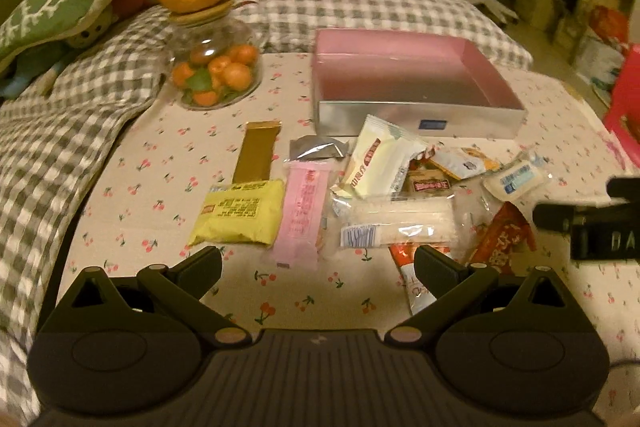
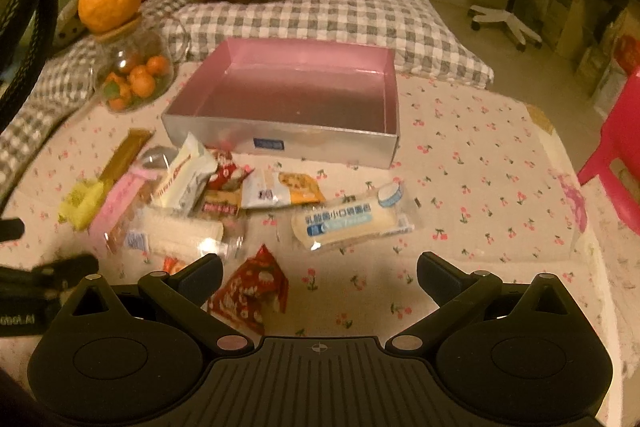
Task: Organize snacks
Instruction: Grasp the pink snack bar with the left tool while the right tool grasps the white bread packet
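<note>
Several wrappers in the snack pile are being overlapped: the small brown packet [image 1: 430, 185] is being half covered by the cream packet [image 1: 380, 163], and print on most wrappers is being blurred beyond reading. The red packet [image 1: 506, 241] is being partly masked in the left wrist view by the right gripper [image 1: 588, 219], which is being cut off at the frame edge.

A shallow rectangular box [image 2: 288, 141], silver outside and glossy pink inside, is being shown with nothing in it, just behind the pile. Crinkled foil and clear plastic are being seen throughout: a yellow pouch [image 1: 240, 213], a pink bar [image 1: 302, 211], a gold stick [image 1: 258, 151], a clear-wrapped white roll [image 2: 348, 223]. All are being supported by a cherry-print cloth [image 2: 480, 187].

The left gripper [image 1: 318, 265] is being held spread wide over the pile's near edge, gripping nothing. The right gripper [image 2: 320, 273] is likewise being held wide apart, with bare cloth ahead and to its right.
</note>
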Demonstrator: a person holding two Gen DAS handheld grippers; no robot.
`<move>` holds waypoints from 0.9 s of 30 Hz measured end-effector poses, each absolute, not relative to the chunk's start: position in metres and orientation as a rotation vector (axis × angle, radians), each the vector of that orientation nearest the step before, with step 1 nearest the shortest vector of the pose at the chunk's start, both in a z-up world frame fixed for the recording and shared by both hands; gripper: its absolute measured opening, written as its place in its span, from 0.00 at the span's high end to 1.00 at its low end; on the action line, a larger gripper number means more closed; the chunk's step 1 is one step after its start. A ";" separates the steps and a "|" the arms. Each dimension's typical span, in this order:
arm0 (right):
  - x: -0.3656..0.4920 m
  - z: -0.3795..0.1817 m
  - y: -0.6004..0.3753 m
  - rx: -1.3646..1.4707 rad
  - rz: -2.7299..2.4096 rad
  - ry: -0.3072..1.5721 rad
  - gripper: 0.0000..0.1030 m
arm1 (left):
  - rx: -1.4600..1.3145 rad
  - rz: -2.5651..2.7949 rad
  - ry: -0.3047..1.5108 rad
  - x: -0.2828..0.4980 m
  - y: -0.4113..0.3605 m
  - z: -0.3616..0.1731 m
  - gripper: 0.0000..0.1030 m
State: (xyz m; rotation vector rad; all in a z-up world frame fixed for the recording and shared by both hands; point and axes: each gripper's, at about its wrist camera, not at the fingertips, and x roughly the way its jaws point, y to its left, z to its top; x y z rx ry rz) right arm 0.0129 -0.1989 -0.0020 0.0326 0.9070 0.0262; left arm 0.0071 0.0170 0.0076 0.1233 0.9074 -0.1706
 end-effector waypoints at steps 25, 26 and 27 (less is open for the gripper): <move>0.092 -0.033 -0.260 0.337 -0.032 1.086 0.01 | -0.055 -0.335 1.014 0.094 0.056 -0.006 0.38; 0.094 -0.035 -0.261 0.349 -0.044 1.086 0.01 | -0.062 -0.346 1.014 0.096 0.055 -0.006 0.41; 0.096 -0.036 -0.262 0.362 -0.056 1.085 0.01 | -0.071 -0.358 1.018 0.099 0.054 -0.008 0.47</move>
